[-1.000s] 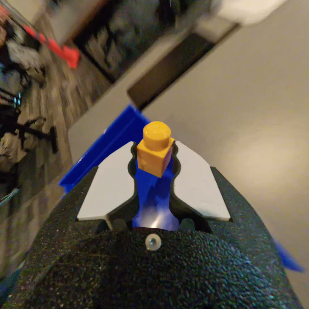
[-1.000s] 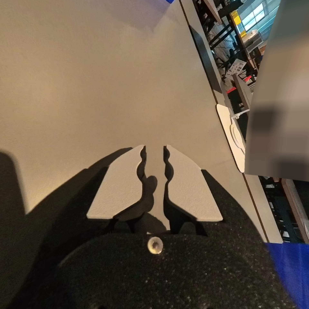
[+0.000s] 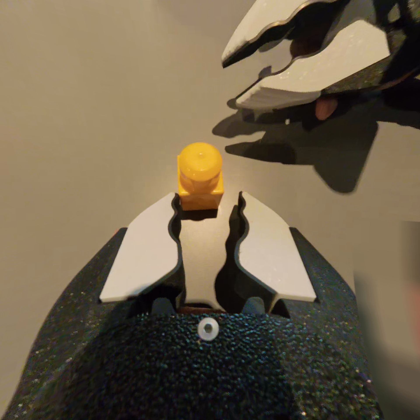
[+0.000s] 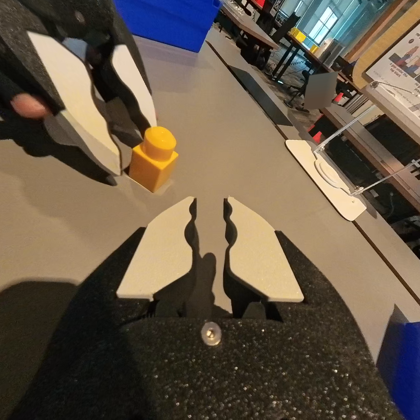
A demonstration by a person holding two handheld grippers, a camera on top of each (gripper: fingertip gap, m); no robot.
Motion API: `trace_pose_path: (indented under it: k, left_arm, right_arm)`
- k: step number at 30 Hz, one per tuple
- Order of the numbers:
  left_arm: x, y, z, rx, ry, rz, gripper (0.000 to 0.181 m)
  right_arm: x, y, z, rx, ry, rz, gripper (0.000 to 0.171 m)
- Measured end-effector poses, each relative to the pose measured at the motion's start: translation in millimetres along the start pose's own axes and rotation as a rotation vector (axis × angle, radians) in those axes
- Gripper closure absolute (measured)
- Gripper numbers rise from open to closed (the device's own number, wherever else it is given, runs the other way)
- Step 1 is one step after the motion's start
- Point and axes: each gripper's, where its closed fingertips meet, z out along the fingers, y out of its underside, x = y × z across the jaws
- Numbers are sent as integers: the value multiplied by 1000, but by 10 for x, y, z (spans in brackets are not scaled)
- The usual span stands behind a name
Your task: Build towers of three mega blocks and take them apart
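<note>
A: What could go wrong for you here?

B: The biggest risk is the left gripper (image 3: pixel 205 195). Its jaws stand apart around the block (image 3: pixel 199 179), which sits upright on the table (image 3: pixel 91 91), and one fingertip (image 4: pixel 118 159) looks just beside the block's side. Drag as you pull away and you'll likely tip it or slide it.

A: And the right gripper (image 4: pixel 210 198)?

B: It's near the block, jaws parted, holding nothing. Swing across carelessly and you could knock the block.

A: Anything smaller?

B: With a single block, a tower needs two more; the blue bin (image 4: pixel 168 20) behind the block may hold them, but I can't see inside.

A: Counts?

B: One table, one bin, two grippers, one block.
</note>
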Motion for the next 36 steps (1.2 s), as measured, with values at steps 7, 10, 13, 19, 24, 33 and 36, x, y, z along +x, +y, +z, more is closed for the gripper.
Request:
trace_pose_path:
  k: [7, 10, 13, 19, 24, 33, 36]
  left_arm:
    - [-389, -241, -1046, 189, -127, -23, 124]
    - [-916, -337, -1806, 253, -356, -4, 125]
    - [-1559, -200, -2489, 177, -630, 48, 125]
    - [-2921, 691, -3388, -336, -976, 208, 124]
    - [-3555, 1538, -3515, -764, -878, 227, 124]
    - [-3898, 1875, -3270, -916, -856, 179, 135]
    - [-3918, 2001, -3243, -956, -874, 106, 133]
  right_arm:
    - [-29, 11, 12, -12, -5, -21, 148]
    - [-40, 15, 16, -17, -4, -33, 148]
    - [-43, 19, 20, -21, -1, -39, 148]
    - [-57, 30, 31, -32, 1, -59, 148]
    - [-95, 53, 59, -59, 6, -107, 148]
    - [-141, 86, 93, -90, 7, -161, 148]
    - [-154, 87, 87, -90, 3, -171, 148]
